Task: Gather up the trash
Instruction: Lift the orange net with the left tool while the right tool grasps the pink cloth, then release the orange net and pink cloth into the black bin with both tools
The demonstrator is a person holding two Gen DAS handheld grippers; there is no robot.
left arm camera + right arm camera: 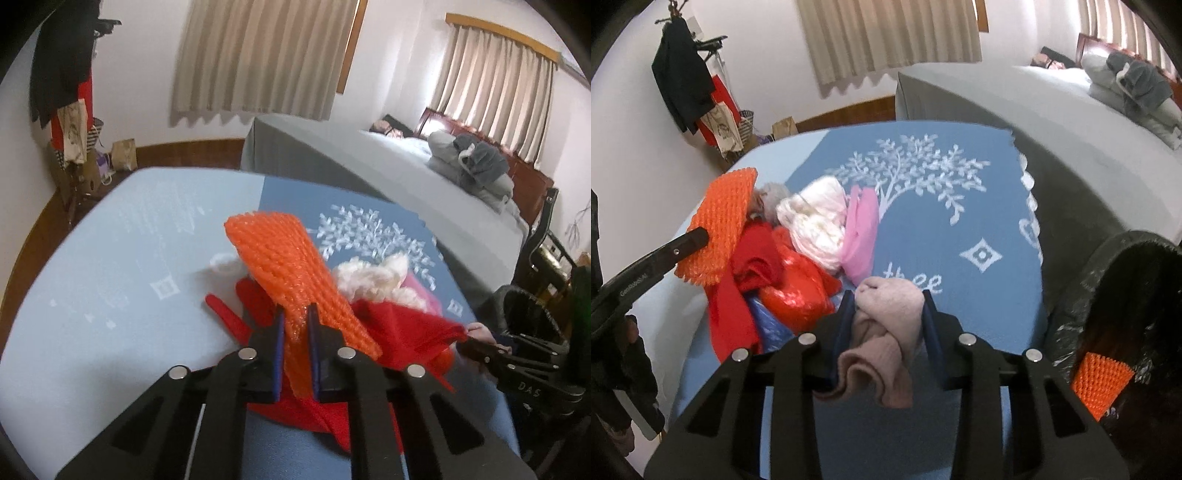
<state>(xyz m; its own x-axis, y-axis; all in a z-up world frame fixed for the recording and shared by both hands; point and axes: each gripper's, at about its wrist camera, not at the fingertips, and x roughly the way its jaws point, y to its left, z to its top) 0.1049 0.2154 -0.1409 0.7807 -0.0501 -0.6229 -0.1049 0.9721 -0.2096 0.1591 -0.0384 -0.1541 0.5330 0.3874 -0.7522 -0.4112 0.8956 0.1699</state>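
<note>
Counter under blue cloth carries the trash pile, with the black-lined bin at its right edge. I see my left gripper pinching orange foam netting raised above the pile, my right gripper clamping a pinkish rag.

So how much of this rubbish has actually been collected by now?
Done: one orange foam net already lies in the black-lined bin. In hand: the left claw grips another orange net; the right claw grips a pinkish cloth. Left: red bags, white wad, pink bag.
</note>
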